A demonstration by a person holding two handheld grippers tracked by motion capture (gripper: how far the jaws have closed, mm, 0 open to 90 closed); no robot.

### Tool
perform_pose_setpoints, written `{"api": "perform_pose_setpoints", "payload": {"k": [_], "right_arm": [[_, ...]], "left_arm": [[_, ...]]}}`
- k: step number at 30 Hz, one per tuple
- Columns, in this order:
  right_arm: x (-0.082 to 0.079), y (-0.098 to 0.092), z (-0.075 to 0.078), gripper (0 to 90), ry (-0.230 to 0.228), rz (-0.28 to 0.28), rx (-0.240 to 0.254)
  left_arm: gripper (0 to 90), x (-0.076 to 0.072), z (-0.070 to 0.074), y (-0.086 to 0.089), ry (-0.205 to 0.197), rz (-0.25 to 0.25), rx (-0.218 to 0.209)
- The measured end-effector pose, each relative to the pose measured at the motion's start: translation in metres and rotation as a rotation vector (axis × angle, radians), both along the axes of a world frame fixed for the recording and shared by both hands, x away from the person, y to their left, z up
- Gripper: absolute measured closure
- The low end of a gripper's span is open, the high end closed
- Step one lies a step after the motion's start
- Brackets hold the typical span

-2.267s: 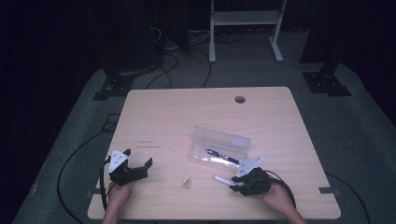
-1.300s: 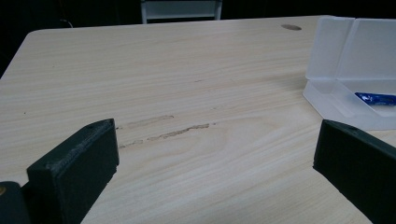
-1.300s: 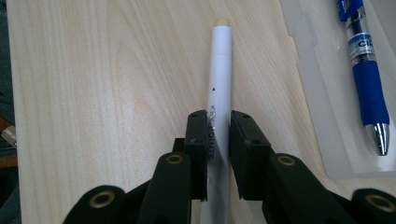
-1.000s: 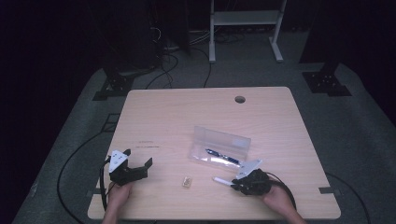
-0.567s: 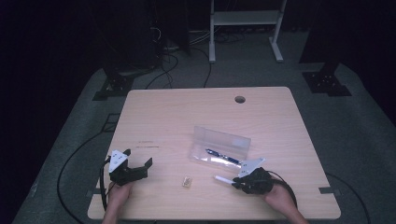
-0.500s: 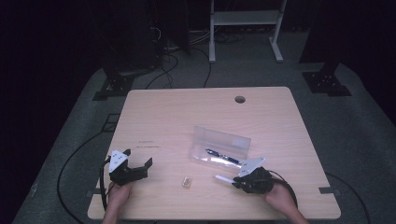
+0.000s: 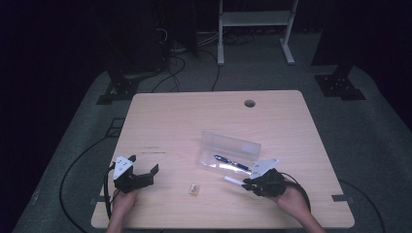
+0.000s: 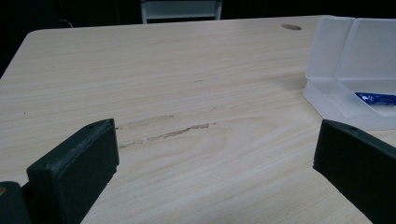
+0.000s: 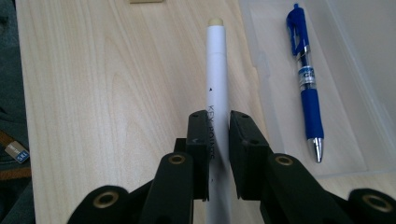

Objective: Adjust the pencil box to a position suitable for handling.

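My right gripper point(image 9: 218, 126) is shut on a white pen point(image 9: 217, 84) that lies lengthwise between its jaws, just beside a clear plastic case point(image 9: 355, 70). In the high view that right gripper point(image 7: 248, 185) sits at the table's front right with the white pen point(image 7: 233, 180) sticking out to its left. A blue pen point(image 9: 306, 79) lies inside the open clear case point(image 7: 228, 153). My left gripper point(image 7: 145, 174) rests at the front left, open, with bare tabletop between its jaws. The left gripper view has the case point(image 8: 350, 74) and the blue pen point(image 8: 376, 98) at its right.
A small tan eraser-like block point(image 7: 195, 188) lies on the wooden table point(image 7: 204, 121) between the grippers. A round cable hole point(image 7: 249, 103) is near the far edge. Faint scuff marks point(image 8: 163, 133) cross the wood ahead of the left gripper. Cables trail off the front edge.
The right gripper with the white pen has shifted slightly. The left gripper has stayed put.
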State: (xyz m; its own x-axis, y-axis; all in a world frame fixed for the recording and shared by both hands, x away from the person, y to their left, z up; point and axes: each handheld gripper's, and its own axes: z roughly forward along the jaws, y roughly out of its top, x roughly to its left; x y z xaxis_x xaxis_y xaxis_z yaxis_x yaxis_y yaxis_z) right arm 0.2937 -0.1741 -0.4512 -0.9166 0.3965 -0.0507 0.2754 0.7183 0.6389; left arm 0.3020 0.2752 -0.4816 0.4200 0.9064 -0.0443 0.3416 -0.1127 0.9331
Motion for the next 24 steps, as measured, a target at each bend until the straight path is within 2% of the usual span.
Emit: {"api": "perform_pose_setpoints", "payload": {"k": [12,24], "right_arm": [[0.009,0.007,0.013,78.1,-0.024,0.009,-0.001],[0.024,0.015,0.024,78.1,-0.021,0.018,-0.003]], "left_arm": [[0.0,0.000,0.000,0.000,0.000,0.000,-0.001],[0.0,0.000,0.000,0.000,-0.001,-0.001,0.000]]}}
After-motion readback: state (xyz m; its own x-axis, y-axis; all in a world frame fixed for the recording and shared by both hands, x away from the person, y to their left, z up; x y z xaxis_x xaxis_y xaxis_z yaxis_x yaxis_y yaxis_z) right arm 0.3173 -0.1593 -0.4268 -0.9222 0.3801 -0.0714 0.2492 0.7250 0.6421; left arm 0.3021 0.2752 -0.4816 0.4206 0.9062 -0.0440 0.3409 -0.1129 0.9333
